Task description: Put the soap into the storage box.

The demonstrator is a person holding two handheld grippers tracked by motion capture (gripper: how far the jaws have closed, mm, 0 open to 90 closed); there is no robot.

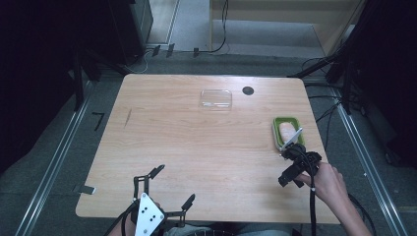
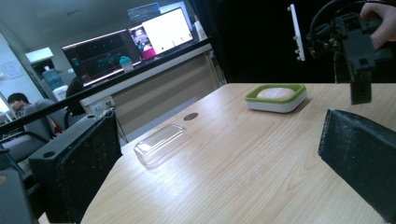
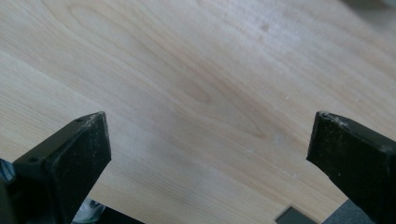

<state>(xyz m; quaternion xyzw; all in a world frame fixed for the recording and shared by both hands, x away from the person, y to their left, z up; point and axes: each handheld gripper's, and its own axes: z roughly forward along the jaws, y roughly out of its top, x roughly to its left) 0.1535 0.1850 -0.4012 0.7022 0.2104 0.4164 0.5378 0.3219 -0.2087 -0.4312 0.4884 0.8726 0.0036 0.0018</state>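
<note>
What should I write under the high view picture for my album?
Two open grippers, left and right, near a green soap dish and clear lid.

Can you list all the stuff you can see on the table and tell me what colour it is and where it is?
Table: one, light wood, under everything.
Soap dish: one, green rim on a white base, near the table's right edge.
Soap: one, pale pink bar, lying in the soap dish.
Clear lid: one, see-through plastic, far middle of the table.
Round hole: one, dark, in the tabletop just right of the clear lid.
Left claw: one, black with a grey plate, near edge of the table, jaws wide apart, holding nothing.
Right claw: one, black, just in front of the soap dish, jaws wide apart over bare wood.
Right hand: one, holding the right claw.
</note>
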